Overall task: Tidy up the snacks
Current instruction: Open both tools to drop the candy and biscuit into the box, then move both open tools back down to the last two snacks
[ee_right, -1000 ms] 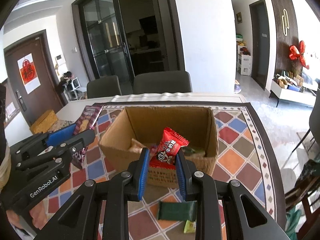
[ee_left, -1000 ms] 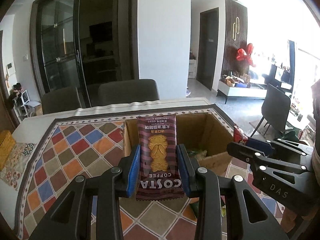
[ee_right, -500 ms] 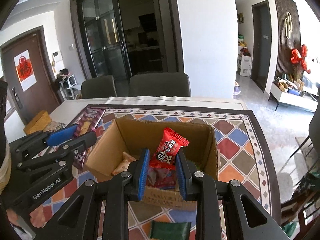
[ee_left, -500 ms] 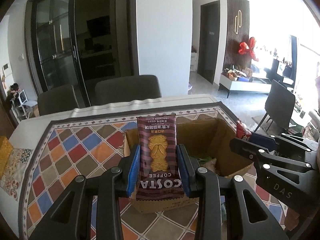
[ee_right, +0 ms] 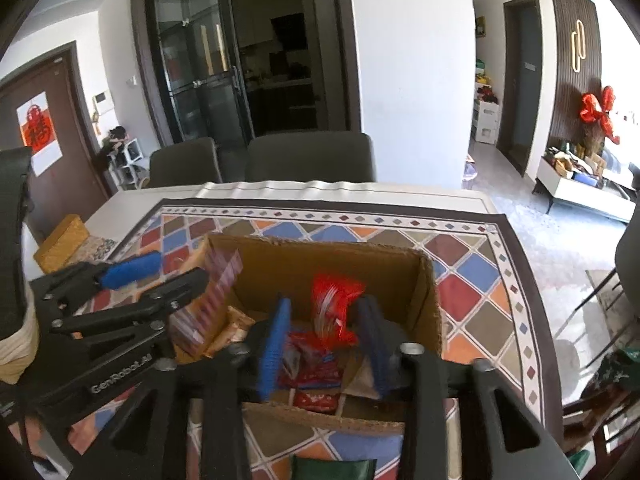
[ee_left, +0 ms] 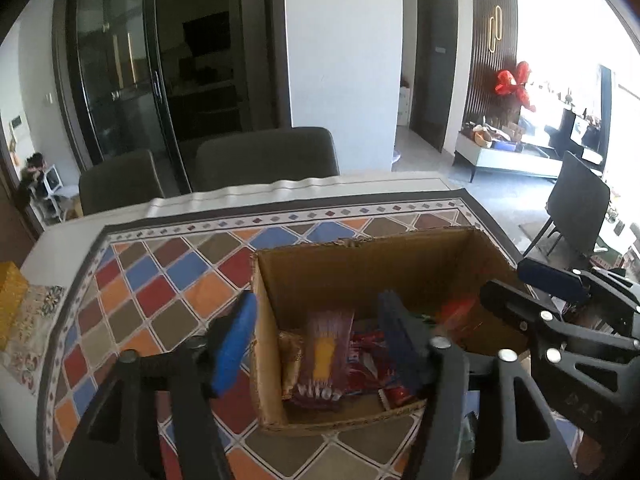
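Lying blurred inside the box (ee_left: 400,264), the brown biscuit pack (ee_left: 326,354) sits between the spread fingers of the left tool (ee_left: 316,336), with neither pad touching it. That tool's jaws have just been opening and now stand released, the left pad outside the box's left wall and the right pad over its interior. In the right wrist view the red packet (ee_right: 334,306) appears blurred between the fingers of the right tool (ee_right: 322,338), above the other wrappers in the box; these jaws have also just been opening, and the pads show a gap on each side of the packet. Both packs are smeared by motion, so whether either already rests on the contents cannot be told. Red and tan wrappers cover the box floor. The box stands on a cloth (ee_left: 168,280) of coloured diamonds covering the bench. A dark green packet (ee_right: 332,468) lies on the cloth just in front of the box. Two grey chairs (ee_left: 264,156) stand at the bench's far edge.
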